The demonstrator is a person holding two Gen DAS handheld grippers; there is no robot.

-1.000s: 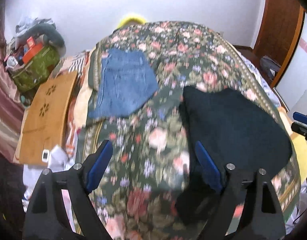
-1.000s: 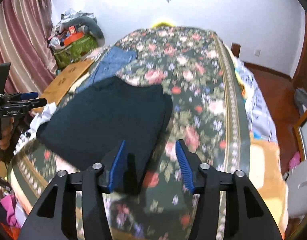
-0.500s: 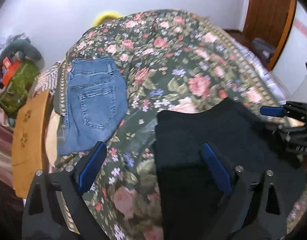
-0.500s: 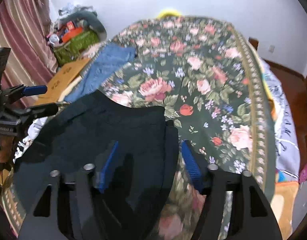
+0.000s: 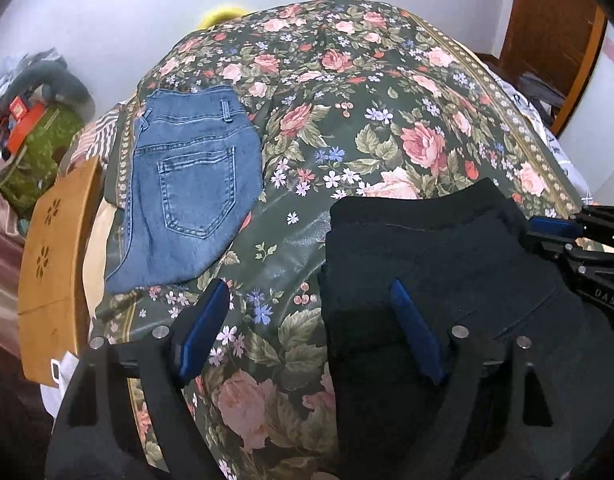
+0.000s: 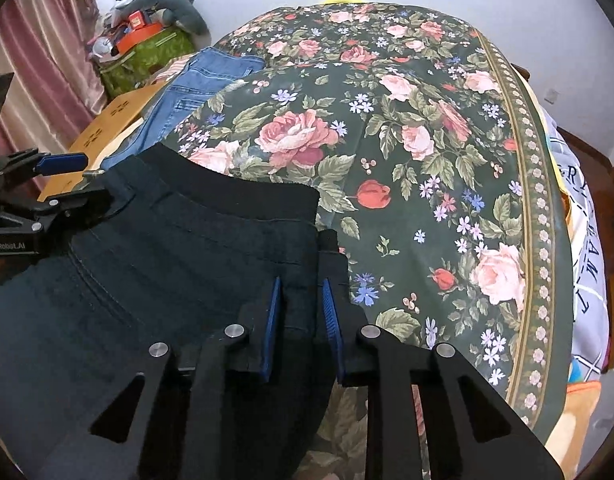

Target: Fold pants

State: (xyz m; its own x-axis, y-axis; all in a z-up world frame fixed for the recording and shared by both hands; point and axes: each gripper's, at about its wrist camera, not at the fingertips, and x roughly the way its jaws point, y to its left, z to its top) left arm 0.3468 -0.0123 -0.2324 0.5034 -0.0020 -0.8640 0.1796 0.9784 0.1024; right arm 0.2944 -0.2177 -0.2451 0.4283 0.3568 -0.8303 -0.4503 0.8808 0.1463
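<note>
Dark navy pants (image 5: 439,264) lie on the floral bedspread, waistband toward the far end; they also show in the right wrist view (image 6: 179,264). My left gripper (image 5: 311,320) is open, its right finger over the pants' left edge, its left finger over the bedspread. My right gripper (image 6: 301,312) is nearly closed on the right edge of the dark pants. Each gripper shows in the other's view: the right (image 5: 575,236) and the left (image 6: 63,176), both at the waistband corners.
Folded blue jeans (image 5: 187,192) lie on the bed's far left, also in the right wrist view (image 6: 195,88). A wooden board (image 5: 55,256) and a cluttered green bag (image 5: 31,152) stand left of the bed. A door (image 5: 547,32) is at the far right.
Both grippers moved down and forward to the dark pants' waistband corners. The right gripper narrowed from open onto the pants' right edge. The left stayed open.
</note>
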